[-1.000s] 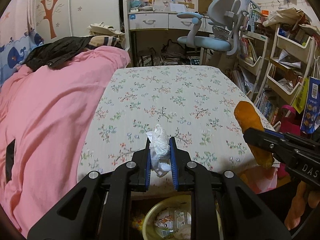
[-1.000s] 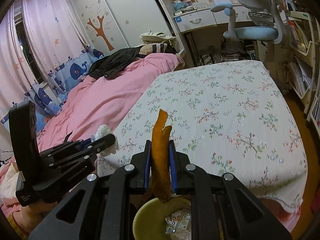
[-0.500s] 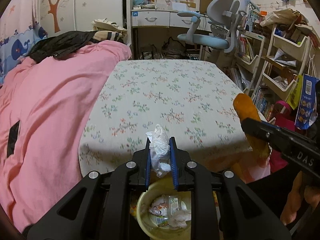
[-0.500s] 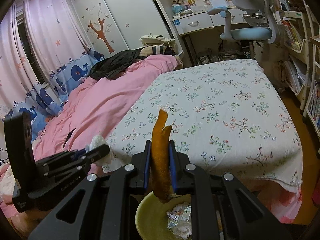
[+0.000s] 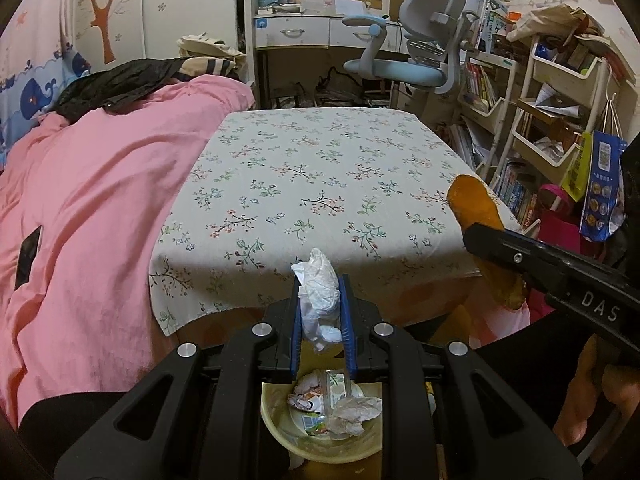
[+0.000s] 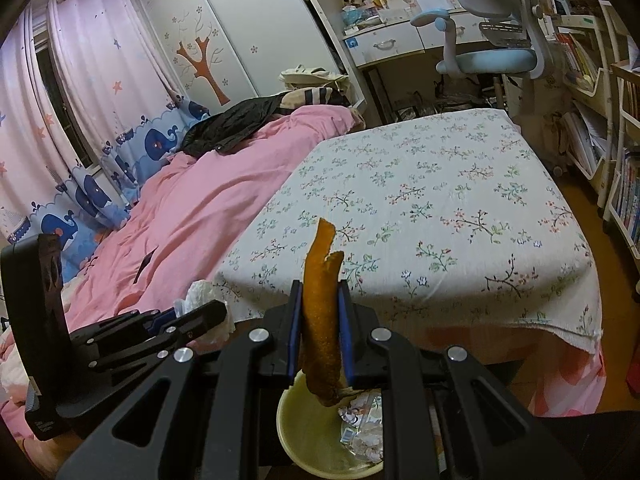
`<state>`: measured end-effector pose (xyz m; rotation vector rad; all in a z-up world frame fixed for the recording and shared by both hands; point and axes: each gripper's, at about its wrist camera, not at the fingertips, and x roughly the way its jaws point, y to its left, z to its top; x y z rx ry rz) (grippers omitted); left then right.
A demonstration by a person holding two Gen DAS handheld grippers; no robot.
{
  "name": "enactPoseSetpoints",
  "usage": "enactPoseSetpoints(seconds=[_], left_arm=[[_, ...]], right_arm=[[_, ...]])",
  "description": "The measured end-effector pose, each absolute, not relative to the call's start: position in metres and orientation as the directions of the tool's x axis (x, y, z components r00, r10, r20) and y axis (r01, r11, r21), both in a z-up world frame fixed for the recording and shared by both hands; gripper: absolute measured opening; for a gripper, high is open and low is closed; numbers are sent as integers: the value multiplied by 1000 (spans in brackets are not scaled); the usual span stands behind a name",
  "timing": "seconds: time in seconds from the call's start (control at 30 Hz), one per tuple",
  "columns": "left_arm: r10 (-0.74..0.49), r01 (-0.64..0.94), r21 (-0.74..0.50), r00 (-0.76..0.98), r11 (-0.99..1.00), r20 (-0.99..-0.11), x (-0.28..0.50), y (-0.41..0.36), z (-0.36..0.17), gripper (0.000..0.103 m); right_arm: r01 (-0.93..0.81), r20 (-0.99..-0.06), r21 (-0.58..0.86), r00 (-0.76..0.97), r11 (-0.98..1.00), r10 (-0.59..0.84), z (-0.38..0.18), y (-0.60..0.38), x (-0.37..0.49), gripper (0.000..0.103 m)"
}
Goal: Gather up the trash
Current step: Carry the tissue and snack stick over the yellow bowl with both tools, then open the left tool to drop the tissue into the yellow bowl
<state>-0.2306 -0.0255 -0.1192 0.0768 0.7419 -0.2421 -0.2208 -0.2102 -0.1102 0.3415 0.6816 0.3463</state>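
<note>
My left gripper (image 5: pixel 320 312) is shut on a crumpled white tissue (image 5: pixel 318 292) and holds it above a yellow bin (image 5: pixel 280 420) that has wrappers and paper inside. My right gripper (image 6: pixel 320 320) is shut on a long orange peel (image 6: pixel 320 280), also above the yellow bin (image 6: pixel 304 432). In the left wrist view the right gripper (image 5: pixel 500 240) shows at the right with the peel (image 5: pixel 476 208). In the right wrist view the left gripper (image 6: pixel 192 316) shows at the lower left with the tissue (image 6: pixel 200 292).
A table with a floral cloth (image 5: pixel 320 184) lies ahead of both grippers. A pink duvet (image 5: pixel 100 200) covers the bed on the left. A blue desk chair (image 5: pixel 400 64) and shelves of books (image 5: pixel 560 120) stand at the back and right.
Both grippers have pulled back from the table and now sit over the yellow bin, which shows more fully. Each still holds its piece of trash.
</note>
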Motion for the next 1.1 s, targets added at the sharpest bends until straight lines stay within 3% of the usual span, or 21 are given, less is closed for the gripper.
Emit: enactPoseSetpoints(seconds=[0.67,0.93,1.1], left_arm=[[-181,238,-39,611,971,-770,-247,-28,-154,18],[-158,215,-39,575,976,-803,-245,-26,-166,53],[-147,201,-34,579,979,-802,-245,-24,-165,59]], right_arm=[[-198,-553,415,720,888,419,-112,-210,-236,18],[-197,-559,410,718,891,416,-113,-209,-237,18],[-195,-562,406,716,893,413,-114,-208,-237,18]])
